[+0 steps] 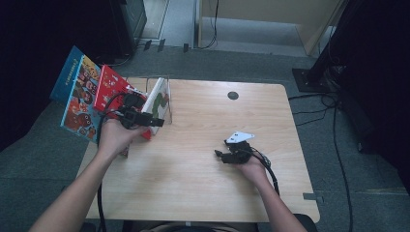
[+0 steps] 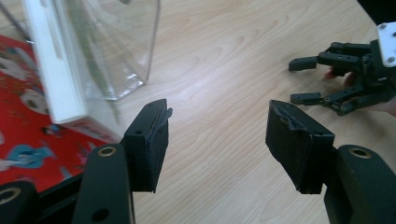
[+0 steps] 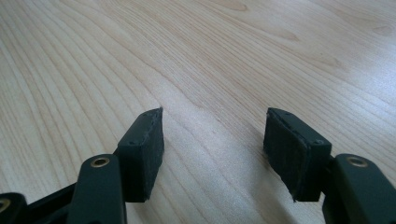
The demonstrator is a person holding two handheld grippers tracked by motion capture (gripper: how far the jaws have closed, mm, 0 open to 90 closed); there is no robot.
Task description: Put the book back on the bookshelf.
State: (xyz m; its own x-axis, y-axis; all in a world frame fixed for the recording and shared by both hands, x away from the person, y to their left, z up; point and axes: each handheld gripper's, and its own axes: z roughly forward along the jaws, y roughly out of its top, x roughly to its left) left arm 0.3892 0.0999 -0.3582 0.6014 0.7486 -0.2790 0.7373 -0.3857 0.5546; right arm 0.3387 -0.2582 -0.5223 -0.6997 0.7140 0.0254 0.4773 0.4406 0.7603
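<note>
Forearms enter from the bottom edge of the high view; at left-centre the left gripper (image 1: pixel 157 122), jaws wide apart and empty, sits just beside the white book (image 1: pixel 157 99), whose lower part it and the clear stand (image 2: pixel 116 46) partly hide. Standing on edge at the table's (image 1: pixel 203 183) upper left, this book runs its long axis toward the frame's top. Right of centre, the right gripper (image 1: pixel 221 148) rests on bare wood, likewise gaping and empty.

This looks like a lab or office recording room: a plain wooden table (image 1: pixel 203 159) stands on grey carpet (image 1: pixel 367 193), black stand legs (image 1: pixel 314 72) and loose cables (image 1: pixel 333 116) lie at the far right, and a dark cabinet (image 1: pixel 130 19) sits far left.
</note>
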